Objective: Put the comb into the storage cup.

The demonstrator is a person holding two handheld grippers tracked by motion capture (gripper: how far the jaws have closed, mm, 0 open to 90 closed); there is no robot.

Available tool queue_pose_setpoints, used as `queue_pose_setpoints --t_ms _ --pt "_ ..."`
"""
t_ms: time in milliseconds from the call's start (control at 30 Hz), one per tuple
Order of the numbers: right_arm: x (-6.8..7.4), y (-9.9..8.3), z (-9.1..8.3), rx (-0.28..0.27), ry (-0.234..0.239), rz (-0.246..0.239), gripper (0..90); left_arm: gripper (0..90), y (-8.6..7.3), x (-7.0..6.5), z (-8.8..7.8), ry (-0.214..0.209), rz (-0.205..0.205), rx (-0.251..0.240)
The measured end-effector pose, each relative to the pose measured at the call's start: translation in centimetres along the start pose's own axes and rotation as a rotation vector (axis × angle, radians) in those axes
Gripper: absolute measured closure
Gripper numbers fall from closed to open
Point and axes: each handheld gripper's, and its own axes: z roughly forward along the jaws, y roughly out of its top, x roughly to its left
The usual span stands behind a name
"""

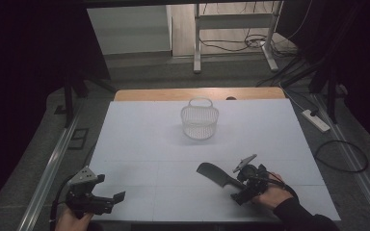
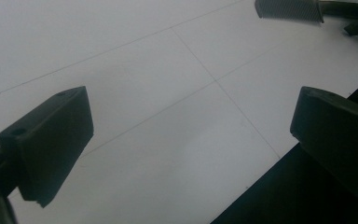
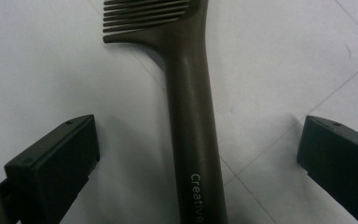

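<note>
Dark brown, the comb (image 3: 193, 116) lay flat on our white tabletop (image 1: 139, 139); our right gripper (image 3: 198, 154) straddled its handle, jaws wide open, left gripper (image 2: 191, 140) open too.

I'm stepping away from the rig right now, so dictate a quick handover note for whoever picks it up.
Right claw: open, jaws either side of the comb handle, not closed on it yet.
Left claw: open, holding nothing, over the near left part of the white table.
Comb: lying flat on the table at near right, teeth end pointing toward the middle.
Wire basket: upright at the far middle, looks empty.
Done: right claw lined up on the handle.
Left: close on the handle and lift; the basket seems the likely place for it.
</note>
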Motion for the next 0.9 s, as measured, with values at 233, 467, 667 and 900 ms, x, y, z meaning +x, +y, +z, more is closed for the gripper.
queue_pose_setpoints --t_ms 233,467,667,900 --pt "0.1 0.1 0.0 0.011 -0.003 0.009 0.0 0.3 0.0 0.0 0.0 0.0 0.0 0.0" --pt "0.6 0.4 -0.8 0.019 0.016 -0.016 26.6 0.3 0.0 0.0 0.0 -0.001 -0.002 -0.002" --pt "0.5 0.4 -1.4 0.002 0.025 -0.027 52.0 0.3 0.0 0.0 0.0 -0.001 -0.003 -0.002" --pt "0.1 0.6 -1.5 0.017 0.026 -0.003 71.6 0.4 0.0 0.0 0.0 0.001 -0.002 -0.001"
